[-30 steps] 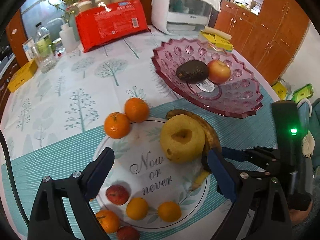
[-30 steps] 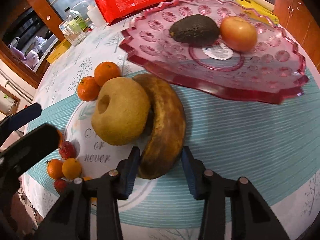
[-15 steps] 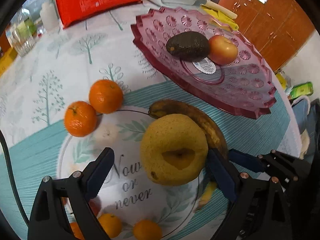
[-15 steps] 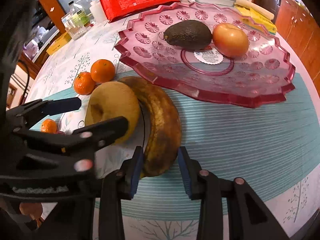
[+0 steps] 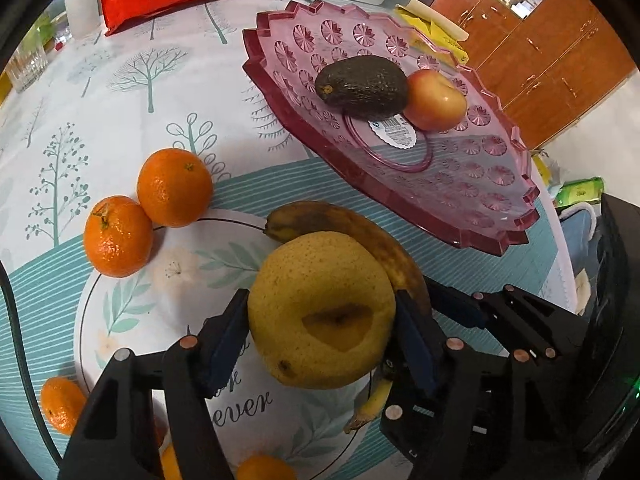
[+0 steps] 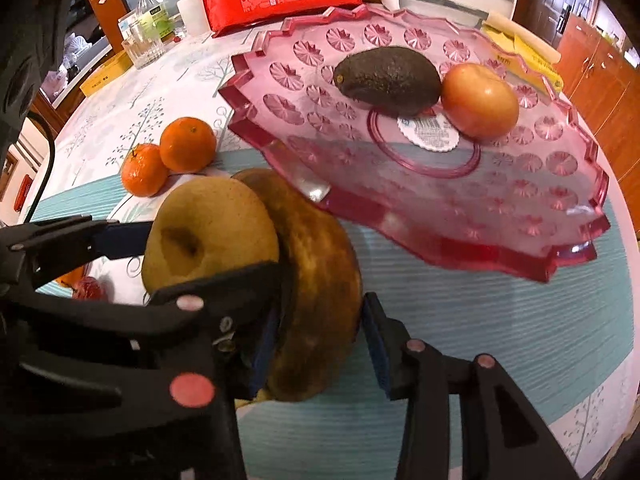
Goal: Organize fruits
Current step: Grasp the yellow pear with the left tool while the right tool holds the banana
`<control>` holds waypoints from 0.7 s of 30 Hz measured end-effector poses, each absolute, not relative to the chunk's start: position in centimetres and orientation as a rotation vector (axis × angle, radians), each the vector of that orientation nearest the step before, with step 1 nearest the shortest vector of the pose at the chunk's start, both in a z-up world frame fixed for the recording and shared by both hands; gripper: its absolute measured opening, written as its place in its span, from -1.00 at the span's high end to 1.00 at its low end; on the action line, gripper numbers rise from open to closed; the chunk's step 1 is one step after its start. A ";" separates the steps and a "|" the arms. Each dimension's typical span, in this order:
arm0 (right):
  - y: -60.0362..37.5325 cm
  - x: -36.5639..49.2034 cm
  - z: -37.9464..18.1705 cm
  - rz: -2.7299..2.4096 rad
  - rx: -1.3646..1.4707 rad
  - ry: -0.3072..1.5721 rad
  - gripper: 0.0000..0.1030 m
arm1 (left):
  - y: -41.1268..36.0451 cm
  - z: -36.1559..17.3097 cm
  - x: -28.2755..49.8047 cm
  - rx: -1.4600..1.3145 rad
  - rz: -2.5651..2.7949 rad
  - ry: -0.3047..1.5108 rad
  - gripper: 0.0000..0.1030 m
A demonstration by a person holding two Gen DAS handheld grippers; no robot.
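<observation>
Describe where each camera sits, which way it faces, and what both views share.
Left wrist: on the left gripper, looking steeply down; its jaws are closing around the pear; right gripper's fingers at lower right.
Right wrist: on the right gripper, looking down; its jaws are opening a little around the banana; left gripper at lower left.
Shared: pear, banana, pink dish, avocado, apple, two oranges.

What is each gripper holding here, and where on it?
Left gripper, jaws closing: the yellow pear by its two sides. Right gripper, jaws opening: astride the brown banana near its lower end.
</observation>
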State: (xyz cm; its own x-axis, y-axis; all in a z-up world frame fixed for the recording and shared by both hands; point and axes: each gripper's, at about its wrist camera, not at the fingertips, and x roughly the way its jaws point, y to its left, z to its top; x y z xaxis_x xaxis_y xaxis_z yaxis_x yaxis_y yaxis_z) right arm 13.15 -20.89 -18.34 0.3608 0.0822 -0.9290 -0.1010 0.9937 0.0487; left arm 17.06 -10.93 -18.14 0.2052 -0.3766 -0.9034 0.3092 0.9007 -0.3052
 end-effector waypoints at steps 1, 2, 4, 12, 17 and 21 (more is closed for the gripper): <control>-20.9 13.2 -18.3 0.120 -0.019 1.192 0.22 | -10.9 -18.2 17.1 -0.067 -0.484 1.275 -0.33; -20.9 13.2 -18.4 0.118 -0.021 1.190 0.23 | -10.8 -18.2 17.1 -0.069 -0.491 1.271 -0.33; -21.0 13.1 -18.4 0.119 -0.018 1.182 0.25 | -10.8 -18.2 17.0 -0.064 -0.500 1.261 -0.32; -21.2 12.0 -17.8 0.170 0.004 1.169 0.27 | -8.8 -17.2 15.0 -0.014 -0.455 1.239 -0.31; -20.7 10.4 -16.7 0.218 -0.002 1.138 0.30 | -6.4 -15.8 13.1 -0.018 -0.421 1.222 -0.31; -20.1 9.4 -15.5 0.233 -0.024 1.102 0.31 | -5.1 -14.6 11.9 -0.018 -0.399 1.200 -0.31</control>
